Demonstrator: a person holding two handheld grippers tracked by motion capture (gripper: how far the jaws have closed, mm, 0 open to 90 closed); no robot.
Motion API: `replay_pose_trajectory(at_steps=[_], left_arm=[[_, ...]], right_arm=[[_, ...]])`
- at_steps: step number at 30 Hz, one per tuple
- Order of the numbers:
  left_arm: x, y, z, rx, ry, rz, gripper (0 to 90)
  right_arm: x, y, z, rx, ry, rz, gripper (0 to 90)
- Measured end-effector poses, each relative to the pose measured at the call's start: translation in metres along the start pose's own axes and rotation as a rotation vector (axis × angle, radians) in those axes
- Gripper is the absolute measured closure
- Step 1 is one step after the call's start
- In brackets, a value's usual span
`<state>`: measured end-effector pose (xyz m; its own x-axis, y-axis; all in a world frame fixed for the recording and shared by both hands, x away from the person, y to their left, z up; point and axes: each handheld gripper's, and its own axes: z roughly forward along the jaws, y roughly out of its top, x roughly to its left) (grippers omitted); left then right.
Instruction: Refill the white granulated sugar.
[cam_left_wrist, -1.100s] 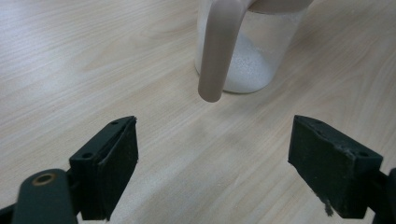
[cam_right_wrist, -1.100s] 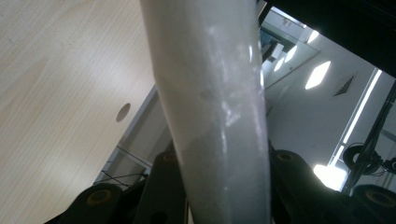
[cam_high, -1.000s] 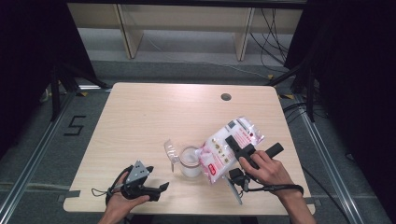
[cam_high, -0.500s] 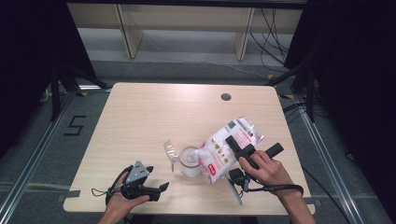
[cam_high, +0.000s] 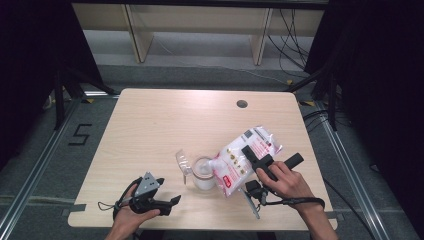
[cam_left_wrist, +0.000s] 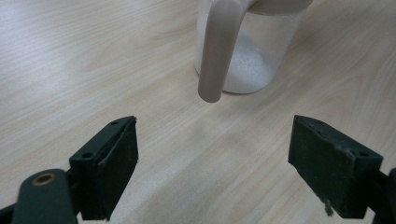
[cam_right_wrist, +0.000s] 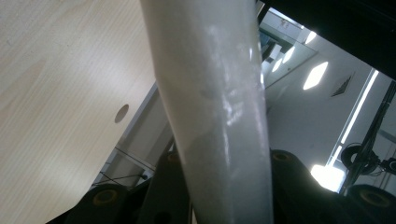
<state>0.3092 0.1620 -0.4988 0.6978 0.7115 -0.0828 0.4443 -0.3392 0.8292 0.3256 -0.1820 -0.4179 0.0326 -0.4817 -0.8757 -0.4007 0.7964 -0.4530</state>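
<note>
The bag (cam_high: 244, 161) is pinched in the right tongs (cam_high: 257, 161) and tipped so it pours into the jug (cam_high: 202, 173), while the left tongs (cam_high: 167, 204) are held open and empty.

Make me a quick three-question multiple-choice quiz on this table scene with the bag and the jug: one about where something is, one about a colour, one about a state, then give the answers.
1. Where does the clear jug stand?
A. Between the two grippers, near the table's front edge
B. At the far edge by the round hole
C. On the floor

2. What colour is the printing on the white bag?
A. Blue
B. Red
C. Green

3. How do the left gripper's jaws stand?
A. Shut on the jug's handle
B. Shut on the bag
C. Open, with nothing between them

Answers: 1 A, the high view shows the jug between the two grippers, toward the front of the table. 2 B, red panels show on the bag. 3 C, the left gripper view shows bare wood between wide-apart jaws; the bag is clamped by the right gripper.
</note>
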Motion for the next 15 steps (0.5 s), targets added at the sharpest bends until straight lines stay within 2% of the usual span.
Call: replay_pose_trajectory(at_steps=[1, 6, 9, 14, 15], left_arm=[[-0.0008, 0.0000, 0.0006, -0.010, 0.001, -0.010, 15.6], [-0.0008, -0.0001, 0.0007, -0.009, 0.000, -0.011, 15.6], [0.0004, 0.0001, -0.0004, 0.004, 0.000, 0.005, 15.5], [-0.0007, 0.0000, 0.0005, -0.010, 0.001, -0.009, 15.6], [0.0004, 0.0002, -0.0005, 0.005, 0.000, 0.007, 15.6]], right_arm=[[-0.0004, -0.0003, 0.0008, -0.005, 0.005, -0.010, 78.8], [-0.0006, -0.0008, 0.0007, -0.005, 0.004, -0.012, 78.8], [-0.0010, -0.0007, 0.0008, -0.007, 0.002, -0.013, 78.8], [-0.0007, -0.0006, 0.0008, -0.009, 0.003, -0.010, 78.8], [-0.0007, -0.0006, 0.0009, -0.009, 0.003, -0.011, 78.8]])
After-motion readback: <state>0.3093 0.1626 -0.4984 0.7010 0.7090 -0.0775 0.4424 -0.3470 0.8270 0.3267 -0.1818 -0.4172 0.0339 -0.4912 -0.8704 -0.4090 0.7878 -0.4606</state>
